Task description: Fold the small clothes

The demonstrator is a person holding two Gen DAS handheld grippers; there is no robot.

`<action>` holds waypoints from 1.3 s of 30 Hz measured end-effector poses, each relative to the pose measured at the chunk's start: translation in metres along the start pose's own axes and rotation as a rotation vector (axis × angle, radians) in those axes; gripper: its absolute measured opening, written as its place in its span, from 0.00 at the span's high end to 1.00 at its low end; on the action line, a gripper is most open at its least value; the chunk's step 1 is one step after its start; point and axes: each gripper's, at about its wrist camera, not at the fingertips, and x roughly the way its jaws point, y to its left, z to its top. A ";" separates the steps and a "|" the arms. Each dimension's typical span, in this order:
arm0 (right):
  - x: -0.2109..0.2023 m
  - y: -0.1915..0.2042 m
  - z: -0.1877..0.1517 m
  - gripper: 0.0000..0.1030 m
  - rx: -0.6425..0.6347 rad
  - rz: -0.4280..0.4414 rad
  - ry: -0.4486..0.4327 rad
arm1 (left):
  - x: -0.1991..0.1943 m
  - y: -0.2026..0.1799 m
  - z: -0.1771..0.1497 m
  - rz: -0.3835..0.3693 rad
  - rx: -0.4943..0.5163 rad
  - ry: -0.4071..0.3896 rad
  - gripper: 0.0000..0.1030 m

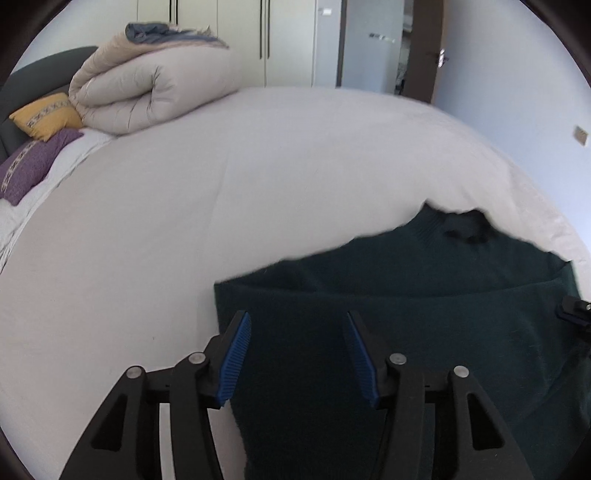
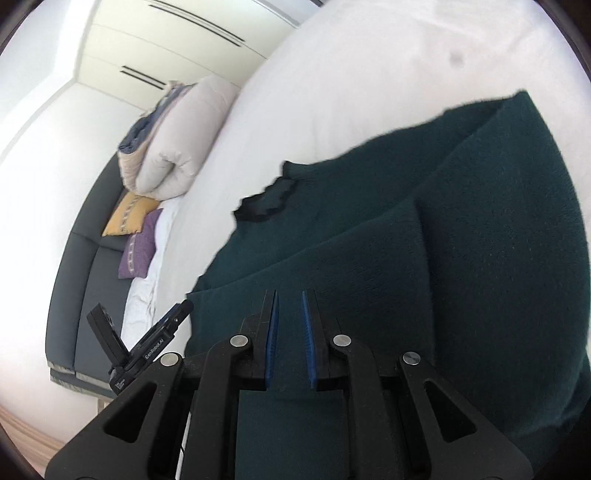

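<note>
On bed (image 1: 184,221), lower right of frame: dark green sweater (image 1: 406,314). Your left gripper (image 1: 297,321) half open, empty; your right gripper (image 2: 290,306) nearly closed, holding nothing.

Sweater (image 1: 424,314): dark green knit, uniform in colour, with a ribbed collar (image 2: 269,201) edged darker, almost black. Bed sheet (image 1: 229,192): plain off-white with no pattern. Rolled duvet (image 1: 147,92): pale beige, quilted; a grey-blue cloth (image 1: 155,31) lies on top of it. Yellow cushion (image 1: 46,114): mustard yellow crossed by a pale band with a small repeated motif. Purple cushion (image 1: 31,166): violet, textured, carrying a similar pale patterned band. Headboard (image 2: 85,243): dark grey. Wardrobe doors (image 1: 280,40): cream, with dark vertical handles. Left gripper (image 1: 297,356) and right gripper (image 2: 290,339): black frames with bright blue ribbed pads (image 1: 234,360) and silver pivot pins.
</note>
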 end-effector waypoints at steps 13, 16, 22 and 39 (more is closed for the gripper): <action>-0.094 -0.054 -0.020 0.87 0.152 -0.126 -0.222 | -0.043 0.040 -0.045 -0.080 -0.155 -0.032 0.32; -0.145 -0.045 -0.066 0.44 0.066 -0.147 -0.238 | -0.092 0.051 -0.088 -0.106 -0.177 -0.047 0.25; -0.223 -0.043 -0.184 0.31 -0.066 -0.222 -0.267 | -0.170 0.060 -0.187 -0.158 -0.202 0.010 0.15; -0.313 -0.101 -0.324 0.32 -0.028 -0.202 -0.227 | -0.228 0.064 -0.296 -0.394 -0.273 0.240 0.18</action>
